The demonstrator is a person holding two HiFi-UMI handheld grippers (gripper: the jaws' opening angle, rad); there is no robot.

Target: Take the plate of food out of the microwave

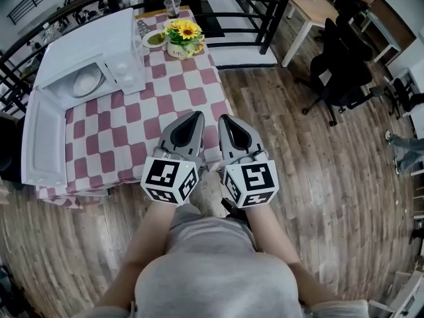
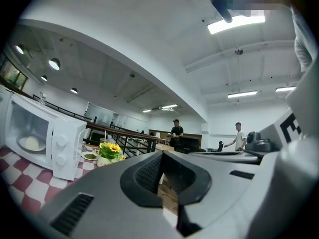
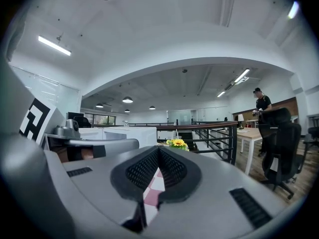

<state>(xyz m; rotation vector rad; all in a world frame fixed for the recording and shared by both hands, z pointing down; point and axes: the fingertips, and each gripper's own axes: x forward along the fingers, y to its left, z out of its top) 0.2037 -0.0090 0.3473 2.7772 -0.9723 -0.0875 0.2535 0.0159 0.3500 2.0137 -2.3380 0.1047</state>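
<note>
A white microwave [image 1: 99, 48] is seen at the far left end of the bench [image 1: 132, 128], which is covered with a red-and-white checked cloth. Its door [image 1: 43, 141] is swung fully open toward the near edge of the bench. The plate [image 1: 86, 82] is seen inside the open cavity, resting on the cavity floor; what lies on it cannot be made out.

Beside the microwave, at the far end of the bench, a pot of sunflowers [image 1: 184, 35] is placed, with a small dish of green food [image 1: 156, 39] just to its left and a clear cup with a straw [image 1: 172, 6] behind it.

The 2 grippers are held side by side, close to the person's body, over the near right corner of the bench, well apart from the microwave. The left hand-held gripper [image 1: 197, 116] is clenched, its jaws pressed together with nothing between them. The right hand-held gripper [image 1: 224, 118] is likewise clenched on nothing, its ribbed pads meeting at the tips.

A black railing [image 1: 258, 8] is seen beyond the bench, and a black office chair [image 1: 344, 71] is set on the wooden floor [image 1: 318, 191] at the right. In the left gripper view, 2 people [image 2: 175, 131] are seen standing far off.
</note>
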